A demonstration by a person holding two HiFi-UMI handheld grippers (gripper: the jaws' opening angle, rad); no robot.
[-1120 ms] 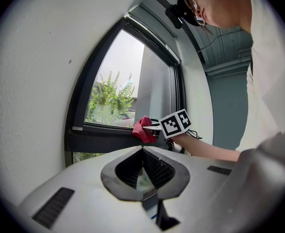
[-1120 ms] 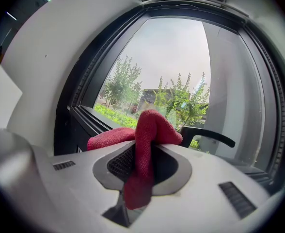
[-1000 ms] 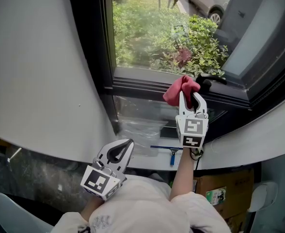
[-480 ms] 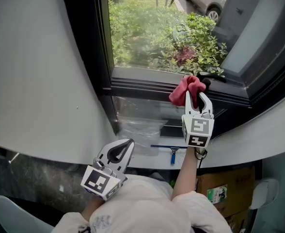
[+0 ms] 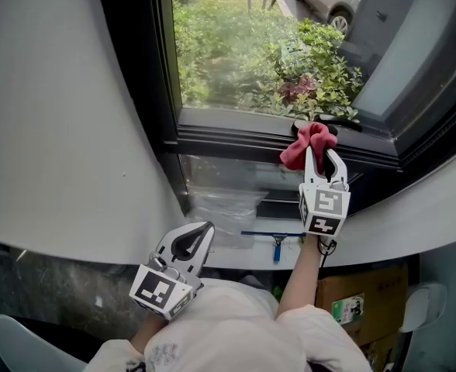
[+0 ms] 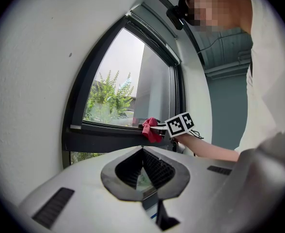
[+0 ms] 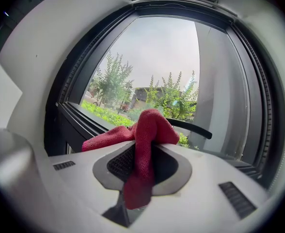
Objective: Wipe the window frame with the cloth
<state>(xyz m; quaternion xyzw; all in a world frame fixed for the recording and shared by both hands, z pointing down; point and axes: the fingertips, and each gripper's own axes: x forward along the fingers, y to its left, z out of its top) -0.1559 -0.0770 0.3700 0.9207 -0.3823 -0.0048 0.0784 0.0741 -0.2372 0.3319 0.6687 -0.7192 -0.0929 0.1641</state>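
Jaws of the left gripper point(image 5: 205, 229) sit together with nothing between them; it is held low by the person's lap, elbow tucked in. Up and to its right, the right arm stretches straight forward. The right gripper point(image 5: 323, 155) pinches the red cloth point(image 5: 304, 144), bunched beyond its tips against the dark window frame point(image 5: 236, 139).

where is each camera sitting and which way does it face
Head view: on the person's head, looking steeply down at the window frame; shows left gripper, right gripper, right forearm.
Left gripper view: on the left gripper, facing the window frame past shut, empty jaws; shows right forearm, torso.
Right gripper view: on the right gripper, facing the glass; jaws shut on the red cloth.
Shared: all three show red cloth and window frame.
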